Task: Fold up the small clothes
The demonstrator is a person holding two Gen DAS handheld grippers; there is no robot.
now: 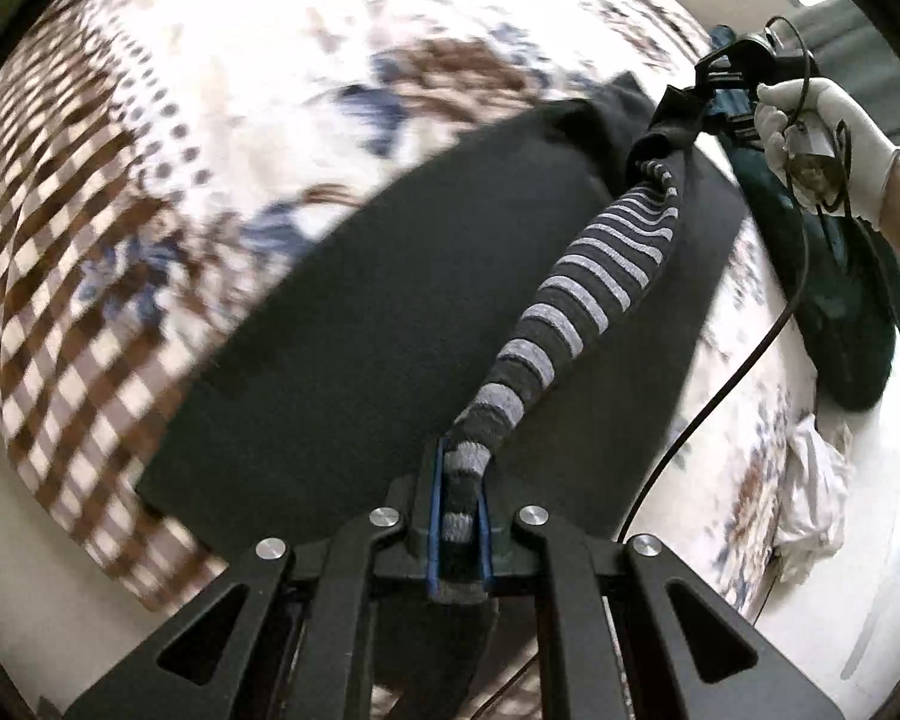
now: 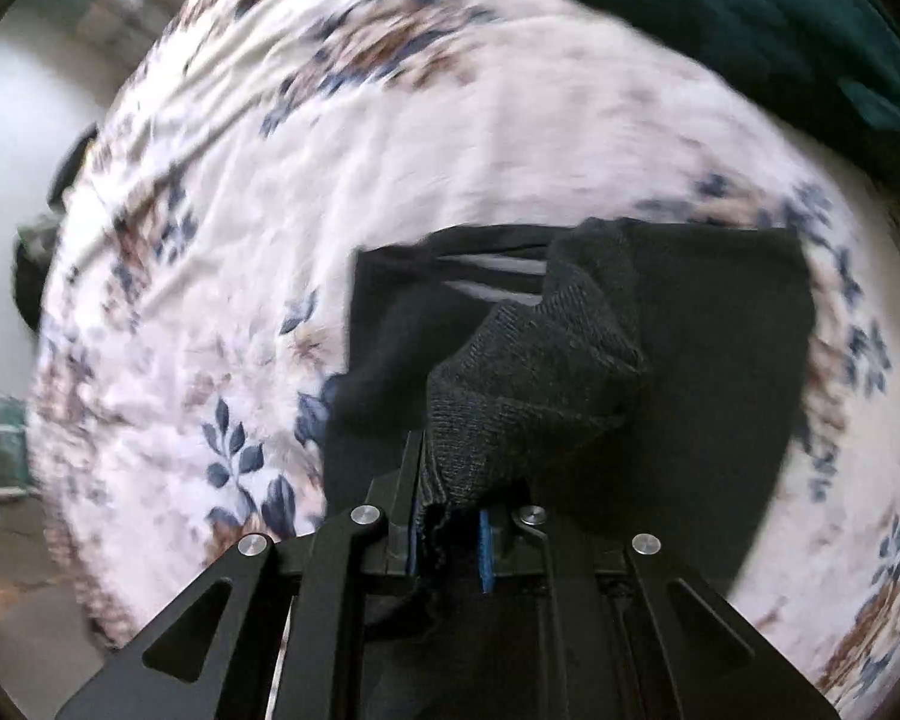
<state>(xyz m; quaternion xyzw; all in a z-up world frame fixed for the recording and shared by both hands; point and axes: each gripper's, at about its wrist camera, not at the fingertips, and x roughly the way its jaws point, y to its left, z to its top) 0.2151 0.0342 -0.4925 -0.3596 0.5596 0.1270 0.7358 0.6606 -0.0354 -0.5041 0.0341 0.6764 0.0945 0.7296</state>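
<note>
A dark sock with grey stripes (image 1: 576, 294) hangs stretched in the air between my two grippers, above a black mat (image 1: 378, 312) on the bed. My left gripper (image 1: 459, 516) is shut on the striped end of the sock. In the left wrist view my right gripper (image 1: 687, 102) grips the sock's dark far end, held by a white-gloved hand (image 1: 822, 138). The right wrist view shows that gripper (image 2: 450, 534) shut on the dark knit end of the sock (image 2: 528, 384), over the black mat (image 2: 720, 360).
A floral bedspread (image 2: 342, 138) covers the bed; a checked part of it (image 1: 60, 276) shows at the left. A dark green cloth (image 1: 840, 312) lies beside the mat, seen too in the right view (image 2: 780, 30). White crumpled fabric (image 1: 816, 498) sits near the bed edge. A black cable (image 1: 720, 396) hangs down.
</note>
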